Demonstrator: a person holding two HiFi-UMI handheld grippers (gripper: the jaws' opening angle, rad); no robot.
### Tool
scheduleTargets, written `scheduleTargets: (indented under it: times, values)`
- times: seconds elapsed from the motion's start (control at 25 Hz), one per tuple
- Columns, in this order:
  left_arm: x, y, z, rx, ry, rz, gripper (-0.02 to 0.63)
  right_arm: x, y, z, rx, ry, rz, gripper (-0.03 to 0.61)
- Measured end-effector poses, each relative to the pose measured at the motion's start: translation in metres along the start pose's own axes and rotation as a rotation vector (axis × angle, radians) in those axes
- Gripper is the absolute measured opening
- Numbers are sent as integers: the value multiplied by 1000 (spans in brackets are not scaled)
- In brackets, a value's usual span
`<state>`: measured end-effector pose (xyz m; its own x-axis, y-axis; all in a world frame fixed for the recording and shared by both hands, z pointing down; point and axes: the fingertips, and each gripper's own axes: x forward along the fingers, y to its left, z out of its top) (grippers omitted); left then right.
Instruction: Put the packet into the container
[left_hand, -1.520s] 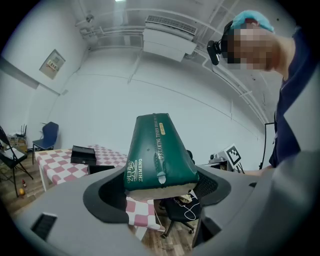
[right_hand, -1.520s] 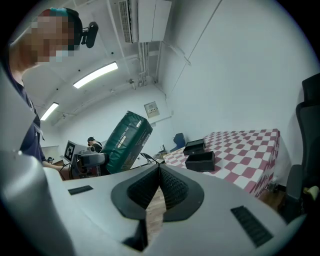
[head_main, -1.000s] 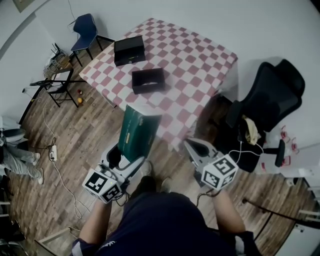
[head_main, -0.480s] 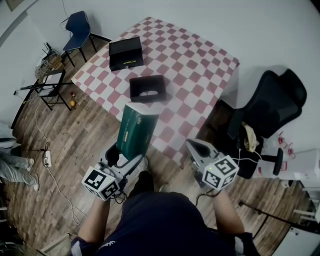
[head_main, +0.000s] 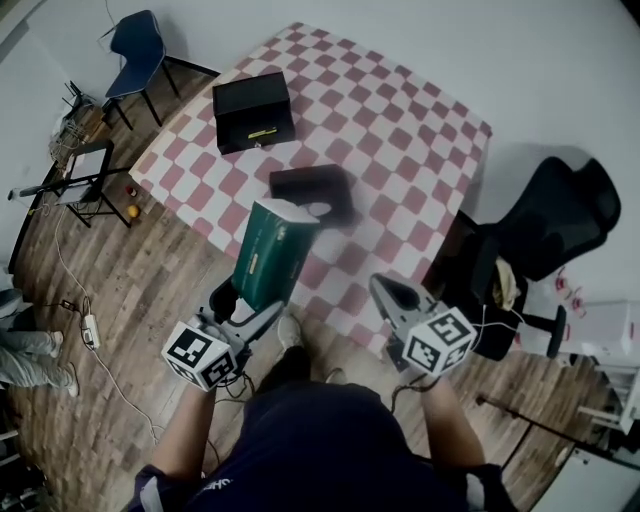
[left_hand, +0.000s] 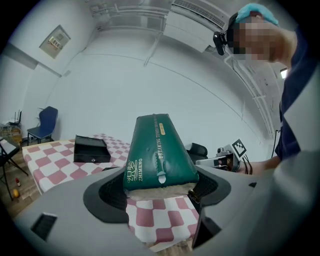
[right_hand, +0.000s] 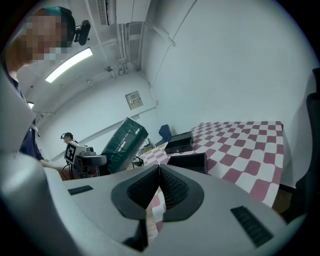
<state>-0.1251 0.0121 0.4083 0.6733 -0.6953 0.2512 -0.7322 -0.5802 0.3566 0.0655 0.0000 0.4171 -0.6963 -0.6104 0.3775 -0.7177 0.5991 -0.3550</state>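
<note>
A dark green packet (head_main: 270, 252) with gold print stands up out of my left gripper (head_main: 243, 297), which is shut on its lower end; its top reaches over the near edge of the checked table (head_main: 400, 110). The same packet (left_hand: 157, 152) fills the middle of the left gripper view and shows at the left as the green packet (right_hand: 123, 141) in the right gripper view. Just beyond the packet's top sits an open black container (head_main: 312, 189) on the table, also seen as the black container (right_hand: 188, 162). My right gripper (head_main: 387, 294) is shut and empty, off the table's near edge.
A second black box (head_main: 252, 98) with a latch lies further back on the table. A black office chair (head_main: 545, 215) stands at the right, a blue chair (head_main: 135, 45) and a folding stand (head_main: 75, 180) at the left. Cables run over the wooden floor (head_main: 150, 270).
The person has stepped closer to the table. My left gripper has carried the packet forward, so its top is now near the open container. The right gripper stays shut.
</note>
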Motion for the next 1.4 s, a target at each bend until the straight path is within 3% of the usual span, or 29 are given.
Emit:
scheduleTargets:
  times: [0.28,0.76,1.08,1.4]
  values:
    - [27,61,20,8,33,-53,419,55,-7,23,13,29,-42,17]
    - [83,108,36,132,80,-78,417,84,-36,34,45,47,-45,17]
    - [127,118,26,287,202,-50,417,86,-70,30,71,73,19,17]
    - [166,114,7,559,384,-144,417,73,-107,19,130,88,11,17]
